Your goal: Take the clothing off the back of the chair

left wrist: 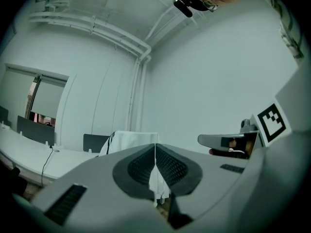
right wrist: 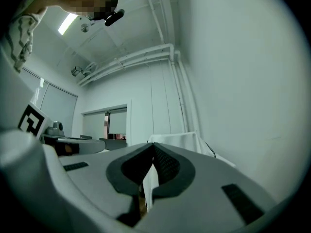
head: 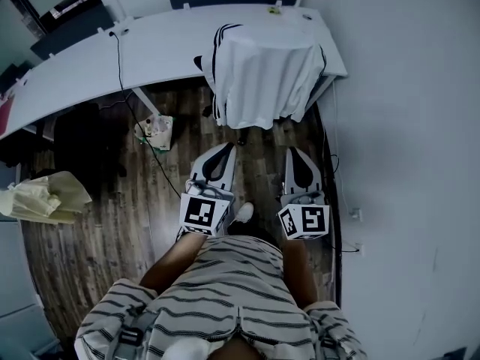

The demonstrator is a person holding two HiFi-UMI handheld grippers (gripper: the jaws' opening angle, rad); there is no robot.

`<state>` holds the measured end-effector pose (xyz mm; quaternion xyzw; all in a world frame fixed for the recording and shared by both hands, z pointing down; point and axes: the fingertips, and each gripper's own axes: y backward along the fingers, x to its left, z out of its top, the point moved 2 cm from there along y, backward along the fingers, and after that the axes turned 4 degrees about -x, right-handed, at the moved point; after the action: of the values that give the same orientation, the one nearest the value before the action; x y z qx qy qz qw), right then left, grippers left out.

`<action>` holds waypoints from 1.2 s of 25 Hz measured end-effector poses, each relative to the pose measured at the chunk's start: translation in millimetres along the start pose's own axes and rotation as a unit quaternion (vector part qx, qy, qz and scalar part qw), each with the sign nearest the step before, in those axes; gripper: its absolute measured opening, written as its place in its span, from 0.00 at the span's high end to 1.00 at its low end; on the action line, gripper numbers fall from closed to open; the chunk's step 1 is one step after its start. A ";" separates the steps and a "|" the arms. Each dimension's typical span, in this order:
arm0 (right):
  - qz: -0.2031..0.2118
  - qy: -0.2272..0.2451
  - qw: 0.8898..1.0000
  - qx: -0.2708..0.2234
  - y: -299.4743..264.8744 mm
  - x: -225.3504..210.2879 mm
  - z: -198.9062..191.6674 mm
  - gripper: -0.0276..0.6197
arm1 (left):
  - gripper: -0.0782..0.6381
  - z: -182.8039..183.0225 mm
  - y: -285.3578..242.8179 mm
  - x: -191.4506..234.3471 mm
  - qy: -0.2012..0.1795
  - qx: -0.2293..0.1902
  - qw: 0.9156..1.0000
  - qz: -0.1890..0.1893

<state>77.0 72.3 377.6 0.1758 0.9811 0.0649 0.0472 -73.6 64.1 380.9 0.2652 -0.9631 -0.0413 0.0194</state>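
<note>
In approach step, well short of white black-striped garment (head: 262,77) draped over chair back beside white table (head: 150,47), with jaws of left gripper (head: 219,156) and right gripper (head: 300,160) clenched, empty. Next: open jaws, reach in, pinch fabric's top edge.

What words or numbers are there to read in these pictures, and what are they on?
There are no readable words or numbers anywhere.
Left cube, on the left tongs: a black-and-white square pattern, not letters.
Right cube, on the right tongs: the same kind of pattern.
Small bag: any print on it is too small to read.
</note>
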 end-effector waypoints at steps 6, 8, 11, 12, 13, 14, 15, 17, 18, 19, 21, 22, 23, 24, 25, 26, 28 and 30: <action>0.006 -0.001 1.000 0.007 -40.3 -32.0 -5.3 0.93 | 0.86 -2.0 -49.9 13.2 -0.007 0.004 1.000 0.011; 0.005 -0.008 1.000 0.011 -51.6 -38.9 -6.9 0.93 | 0.86 -2.2 -61.0 17.5 -0.004 0.007 1.000 0.015; 0.004 -0.012 1.000 0.017 -66.2 -46.8 -8.4 0.93 | 0.86 -2.9 -75.4 22.9 0.001 0.015 1.000 0.022; 0.004 -0.014 1.000 0.021 -70.4 -48.4 -9.5 0.93 | 0.86 -2.6 -79.0 24.3 -0.002 0.017 1.000 0.022; 0.004 -0.016 1.000 0.024 -74.9 -49.9 -10.8 0.93 | 0.86 -2.5 -82.7 26.2 -0.003 0.020 1.000 0.021; 0.004 -0.017 0.999 0.027 -79.8 -51.5 -12.0 0.93 | 0.86 -2.9 -86.6 29.0 -0.004 0.022 1.000 0.021; 0.003 -0.018 0.999 0.030 -84.6 -53.3 -13.5 0.93 | 0.86 -4.2 -90.5 32.4 -0.003 0.024 0.999 0.023; 0.000 -0.021 0.999 0.035 -92.3 -56.1 -18.3 0.93 | 0.86 -8.4 -96.9 39.8 0.001 0.029 0.999 0.026; -0.002 -0.022 0.999 0.036 -95.6 -57.0 -20.6 0.93 | 0.86 -10.5 -99.7 43.5 0.003 0.031 0.999 0.027; -0.004 -0.021 0.999 0.037 -99.5 -57.8 -22.4 0.93 | 0.86 -12.3 -103.0 47.4 0.004 0.031 0.999 0.026; -0.010 -0.018 0.999 0.039 -109.0 -60.3 -26.0 0.93 | 0.86 -15.9 -112.0 55.8 0.008 0.031 0.999 0.024; -0.014 -0.018 0.999 0.041 -114.2 -62.0 -28.3 0.93 | 0.86 -17.9 -117.3 60.0 0.008 0.033 0.999 0.021; -0.019 -0.019 0.999 0.044 -119.5 -64.0 -30.3 0.93 | 0.86 -19.7 -122.8 64.4 0.007 0.036 0.999 0.018; -0.023 -0.019 0.998 0.046 -124.8 -66.2 -31.4 0.93 | 0.86 -21.1 -128.3 69.2 0.005 0.038 0.999 0.015; -0.028 -0.018 0.998 0.047 -130.3 -68.7 -31.9 0.93 | 0.86 -22.3 -134.1 74.4 0.005 0.040 0.999 0.013; -0.031 -0.017 0.998 0.047 -136.1 -71.3 -32.5 0.93 | 0.86 -23.6 -140.3 79.8 0.005 0.040 0.999 0.012; -0.037 -0.017 0.998 0.049 -148.0 -75.7 -36.4 0.93 | 0.86 -26.4 -152.6 90.1 0.008 0.039 0.999 0.012; -0.042 -0.015 0.998 0.054 -158.9 -77.8 -41.9 0.93 | 0.86 -29.0 -163.1 99.8 0.006 0.037 0.999 0.012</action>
<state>90.9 -107.4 401.6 0.1376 0.9889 0.0074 0.0549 -74.5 -128.7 396.7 0.2545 -0.9669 -0.0033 0.0162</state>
